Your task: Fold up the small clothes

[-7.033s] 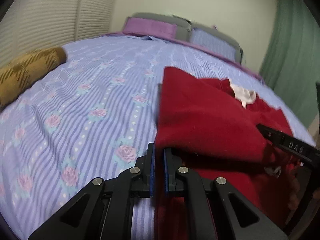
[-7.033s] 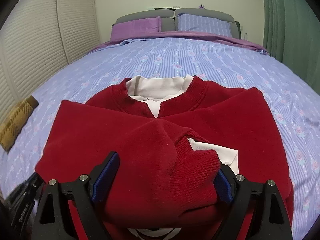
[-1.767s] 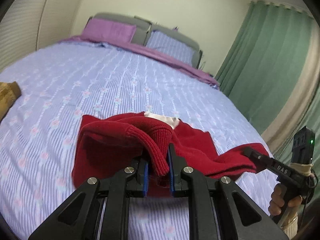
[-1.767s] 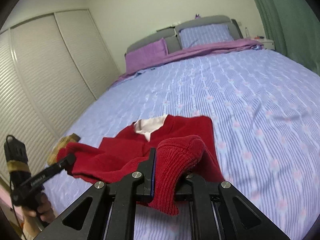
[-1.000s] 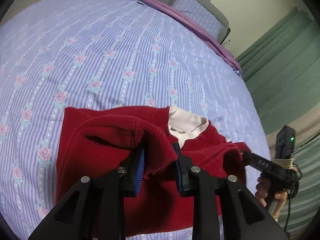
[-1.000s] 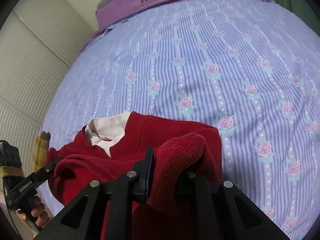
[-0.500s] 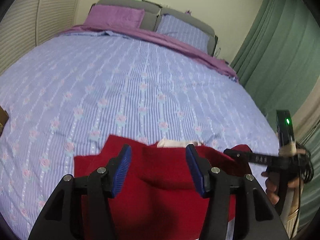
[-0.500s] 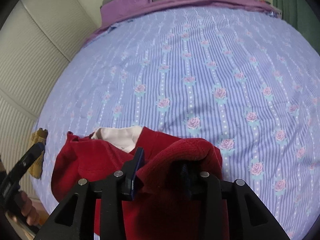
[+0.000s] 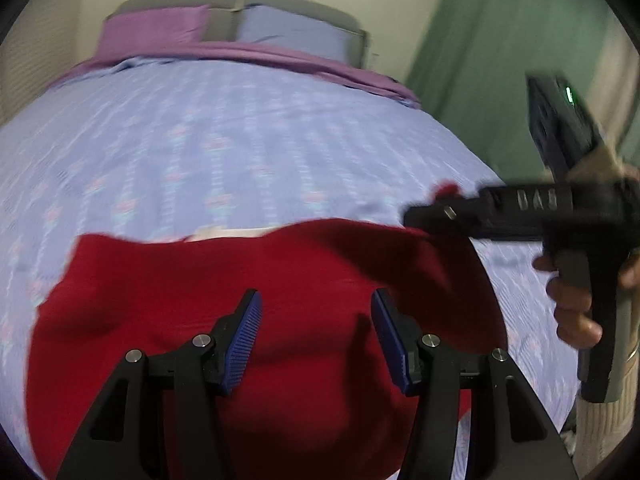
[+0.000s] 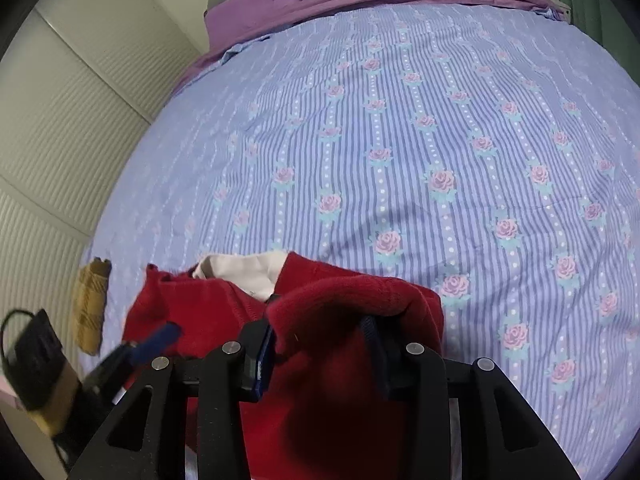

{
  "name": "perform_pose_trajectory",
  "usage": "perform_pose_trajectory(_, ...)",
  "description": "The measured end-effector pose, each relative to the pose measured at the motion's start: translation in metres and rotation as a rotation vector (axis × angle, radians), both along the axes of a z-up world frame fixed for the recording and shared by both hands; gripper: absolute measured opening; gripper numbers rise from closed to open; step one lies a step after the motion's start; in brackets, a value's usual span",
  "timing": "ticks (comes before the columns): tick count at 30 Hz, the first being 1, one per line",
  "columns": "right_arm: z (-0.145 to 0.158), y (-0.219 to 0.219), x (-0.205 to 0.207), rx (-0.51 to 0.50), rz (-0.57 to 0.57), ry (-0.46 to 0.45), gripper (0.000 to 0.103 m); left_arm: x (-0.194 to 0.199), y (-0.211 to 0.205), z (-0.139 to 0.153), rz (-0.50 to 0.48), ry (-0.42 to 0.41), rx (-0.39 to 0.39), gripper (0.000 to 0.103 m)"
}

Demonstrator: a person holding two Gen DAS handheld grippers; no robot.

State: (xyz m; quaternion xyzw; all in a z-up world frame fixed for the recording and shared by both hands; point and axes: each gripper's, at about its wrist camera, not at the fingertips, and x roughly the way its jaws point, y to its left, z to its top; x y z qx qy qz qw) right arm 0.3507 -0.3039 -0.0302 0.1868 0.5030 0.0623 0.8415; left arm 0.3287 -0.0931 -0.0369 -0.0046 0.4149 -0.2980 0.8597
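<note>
Only one marking could be read. In the left wrist view, pale raised letters spelling "DAS" stood on the black side of the right tongs (image 9: 440, 210), along the body above the handle, though motion blur softened them. A small green light glowed on the black box mounted above it, without any text. The right wrist view showed no legible writing.

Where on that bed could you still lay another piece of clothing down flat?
Most of the floral bedspread lies bare: the stretch between the red sweater and the purple pillow, and the right side toward the green curtain. The near left corner is crowded: sweater, both hand-held grippers, and a mustard cloth at the edge.
</note>
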Motion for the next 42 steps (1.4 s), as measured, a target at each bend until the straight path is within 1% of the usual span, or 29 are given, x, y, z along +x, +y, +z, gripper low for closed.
perform_pose_trajectory(2, 0.006, 0.002, -0.004, -0.018, 0.008, -0.024, 0.039, 0.002, -0.013, -0.005, 0.003, 0.000, 0.024, 0.055)
perform_pose_trajectory(4, 0.012, 0.007, -0.007, -0.054, 0.029, -0.035, 0.039, 0.009, -0.020, -0.011, 0.016, 0.024, 0.016, 0.055)
perform_pose_trajectory(5, 0.013, 0.009, -0.006, -0.068, 0.032, -0.032, 0.039, 0.011, -0.021, -0.011, 0.021, 0.036, -0.002, 0.055)
perform_pose_trajectory(6, 0.012, 0.011, -0.005, -0.081, 0.033, -0.025, 0.040, 0.013, -0.022, -0.010, 0.027, 0.046, -0.043, 0.055)
perform_pose_trajectory(7, 0.011, 0.012, -0.005, -0.086, 0.030, -0.021, 0.040, 0.014, -0.023, -0.008, 0.021, 0.043, -0.068, 0.055)
perform_pose_trajectory(9, 0.008, 0.013, -0.002, -0.086, 0.027, -0.015, 0.040, 0.016, -0.031, -0.004, -0.001, 0.033, -0.092, 0.055)
perform_pose_trajectory(13, 0.007, 0.013, -0.002, -0.088, 0.038, -0.019, 0.040, 0.025, -0.049, -0.008, 0.017, 0.004, -0.019, 0.055)
perform_pose_trajectory(18, 0.004, 0.015, -0.005, -0.087, 0.060, -0.005, 0.042, 0.034, -0.056, -0.026, 0.048, 0.044, 0.037, 0.055)
perform_pose_trajectory(22, -0.002, 0.019, -0.010, -0.118, 0.069, 0.013, 0.042, 0.041, -0.067, -0.043, 0.072, 0.052, 0.122, 0.055)
perform_pose_trajectory(24, 0.006, 0.018, -0.016, -0.157, 0.054, -0.019, 0.042, 0.041, -0.073, -0.044, 0.076, 0.052, 0.159, 0.055)
perform_pose_trajectory(25, 0.012, 0.016, -0.019, -0.176, 0.041, -0.039, 0.044, 0.043, -0.073, -0.043, 0.082, 0.057, 0.163, 0.055)
perform_pose_trajectory(27, 0.022, 0.009, -0.024, -0.208, 0.005, -0.079, 0.058, 0.042, -0.070, -0.039, 0.091, 0.061, 0.131, 0.055)
perform_pose_trajectory(28, 0.025, 0.005, -0.024, -0.214, -0.012, -0.085, 0.070, 0.041, -0.066, -0.035, 0.093, 0.068, 0.093, 0.055)
perform_pose_trajectory(29, 0.025, 0.003, -0.023, -0.212, -0.017, -0.076, 0.073, 0.040, -0.061, -0.032, 0.098, 0.079, 0.057, 0.055)
perform_pose_trajectory(31, 0.022, 0.000, -0.023, -0.191, -0.017, -0.062, 0.073, 0.038, -0.053, -0.027, 0.103, 0.087, 0.024, 0.055)
perform_pose_trajectory(32, 0.021, 0.000, -0.023, -0.190, -0.016, -0.061, 0.073, 0.036, -0.049, -0.026, 0.104, 0.083, 0.023, 0.055)
perform_pose_trajectory(35, 0.011, 0.007, -0.024, -0.214, -0.006, -0.063, 0.073, 0.033, -0.049, -0.026, 0.096, 0.073, 0.045, 0.055)
perform_pose_trajectory(38, 0.001, 0.011, -0.025, -0.215, 0.001, -0.061, 0.073, 0.033, -0.053, -0.029, 0.085, 0.070, 0.072, 0.055)
perform_pose_trajectory(42, -0.019, 0.007, -0.019, -0.271, -0.030, -0.035, 0.073, 0.022, -0.052, -0.025, 0.074, 0.039, 0.082, 0.055)
